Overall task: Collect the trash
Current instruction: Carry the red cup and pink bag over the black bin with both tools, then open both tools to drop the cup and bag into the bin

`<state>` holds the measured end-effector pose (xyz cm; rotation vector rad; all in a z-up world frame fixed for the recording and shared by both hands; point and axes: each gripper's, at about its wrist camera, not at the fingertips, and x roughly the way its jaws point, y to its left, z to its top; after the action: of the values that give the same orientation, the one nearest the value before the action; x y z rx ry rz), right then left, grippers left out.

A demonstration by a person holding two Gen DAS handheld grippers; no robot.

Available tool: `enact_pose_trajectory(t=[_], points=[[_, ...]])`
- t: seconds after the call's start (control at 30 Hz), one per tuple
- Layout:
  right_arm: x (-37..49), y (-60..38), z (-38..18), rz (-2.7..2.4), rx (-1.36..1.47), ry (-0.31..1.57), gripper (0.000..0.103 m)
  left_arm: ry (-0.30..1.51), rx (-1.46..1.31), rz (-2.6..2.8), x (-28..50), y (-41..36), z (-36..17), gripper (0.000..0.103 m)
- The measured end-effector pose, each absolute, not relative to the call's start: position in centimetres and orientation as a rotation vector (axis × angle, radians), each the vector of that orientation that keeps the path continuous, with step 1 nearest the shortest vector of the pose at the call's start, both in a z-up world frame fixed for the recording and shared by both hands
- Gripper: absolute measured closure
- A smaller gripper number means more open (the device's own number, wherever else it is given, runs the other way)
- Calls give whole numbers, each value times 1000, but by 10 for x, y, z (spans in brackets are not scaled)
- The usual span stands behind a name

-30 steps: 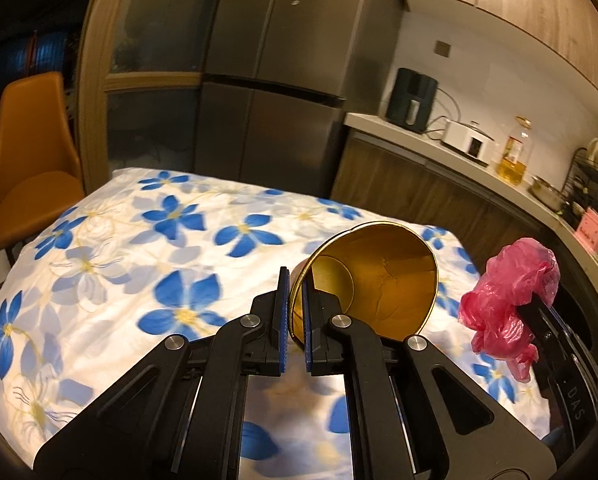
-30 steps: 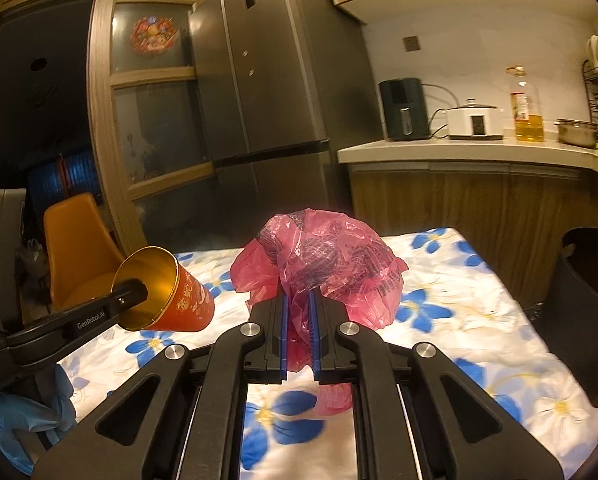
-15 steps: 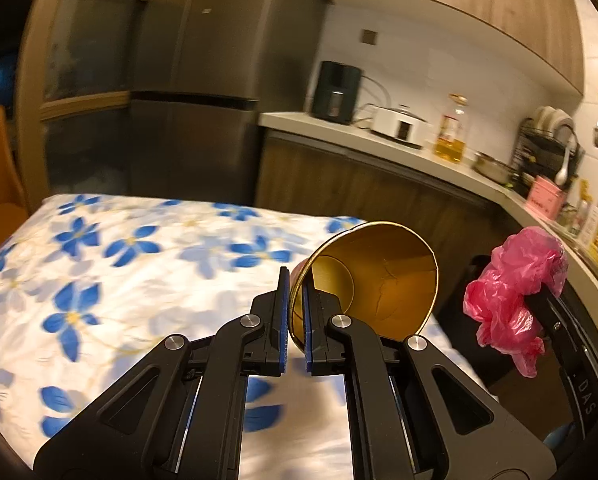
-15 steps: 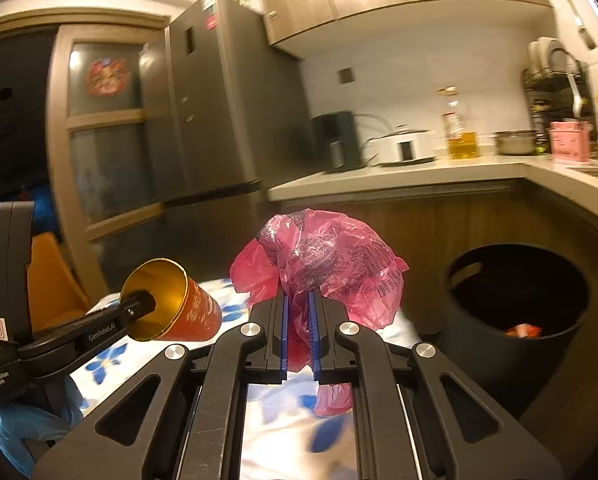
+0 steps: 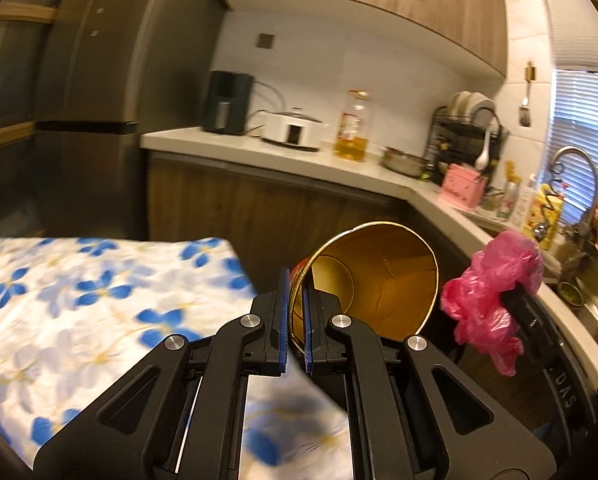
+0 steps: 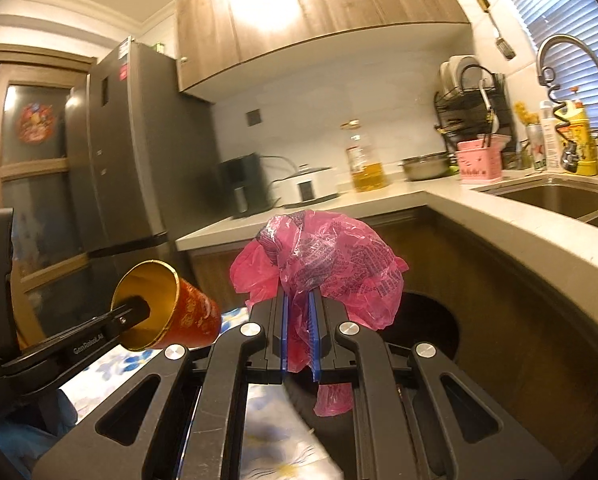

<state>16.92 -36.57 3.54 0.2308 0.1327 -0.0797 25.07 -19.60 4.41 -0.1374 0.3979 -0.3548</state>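
My left gripper [image 5: 295,328] pinches a cup [image 5: 373,280] by its rim; my right gripper [image 6: 299,336] clamps a pink bag [image 6: 319,256]. Both are collected and off the table; the dark bin [image 6: 431,320] just beyond awaits them.

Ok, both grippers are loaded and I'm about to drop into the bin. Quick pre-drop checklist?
1. Left gripper clamped on the paper cup rim: ok.
2. Right gripper clamped on the pink plastic bag: ok.
3. Black bin mouth open, just beyond the bag: ok.
4. Bag fully over the bin mouth: cannot tell, the bag hides the near rim.
5. Cup over the bin: not ok, in the right wrist view it hangs left of the bin, over the floral cloth.
6. Room in the bin: cannot tell.
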Motion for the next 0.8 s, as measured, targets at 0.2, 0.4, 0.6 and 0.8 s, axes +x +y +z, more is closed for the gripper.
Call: enact_pose_trajectory(t=[0.2, 0.4, 0.6, 0.8], points=[[186, -388, 32, -106, 231, 149, 94, 394, -124, -421, 265, -235, 41, 98], [196, -406, 27, -121, 249, 157, 94, 423, -121, -450, 281, -257, 31, 98], [206, -415, 25, -130, 265, 162, 93, 444, -132, -470, 294, -267, 25, 98], [217, -419, 22, -139, 286, 176, 89, 489, -158, -471, 308, -273, 16, 98]])
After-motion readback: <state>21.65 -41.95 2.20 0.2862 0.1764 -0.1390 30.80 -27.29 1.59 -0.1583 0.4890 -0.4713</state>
